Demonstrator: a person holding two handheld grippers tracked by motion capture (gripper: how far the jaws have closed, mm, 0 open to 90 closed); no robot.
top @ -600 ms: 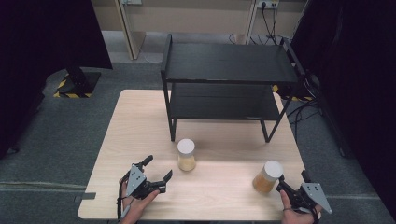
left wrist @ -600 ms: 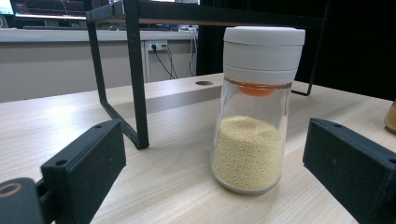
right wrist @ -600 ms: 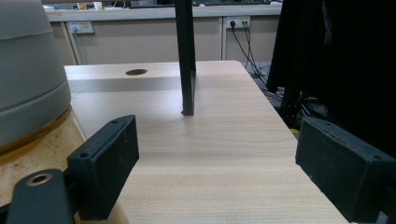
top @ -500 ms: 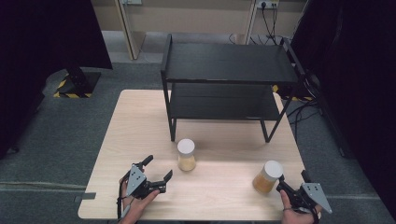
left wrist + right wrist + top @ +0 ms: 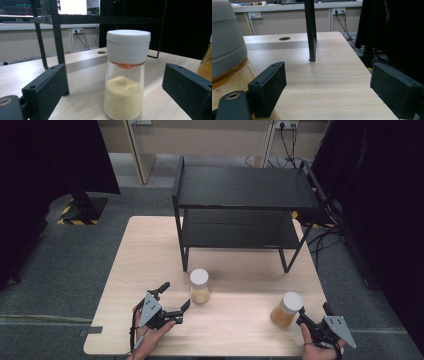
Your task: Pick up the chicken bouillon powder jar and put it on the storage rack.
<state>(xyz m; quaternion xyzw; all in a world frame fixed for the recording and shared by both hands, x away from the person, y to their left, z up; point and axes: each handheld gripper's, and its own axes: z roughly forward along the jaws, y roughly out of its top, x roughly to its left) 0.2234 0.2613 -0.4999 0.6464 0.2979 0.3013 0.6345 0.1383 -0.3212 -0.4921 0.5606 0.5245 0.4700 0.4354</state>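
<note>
On the tabletop (image 5: 235, 270) nothing has shifted: my left gripper (image 5: 174, 300) gapes beside the pale jar (image 5: 199, 286), my right gripper (image 5: 306, 321) gapes empty by the amber jar (image 5: 286, 309); neither is grasped yet.

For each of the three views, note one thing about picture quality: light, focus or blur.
High view: even overhead light on the table, dark curtains at both sides, faint shadows under the shelf rack. Left gripper view: the pale-grain jar is fairly sharp, the background soft, a bright window glaring at the top. Right gripper view: the amber jar sits very close and blurred, the table grain clear.
</note>
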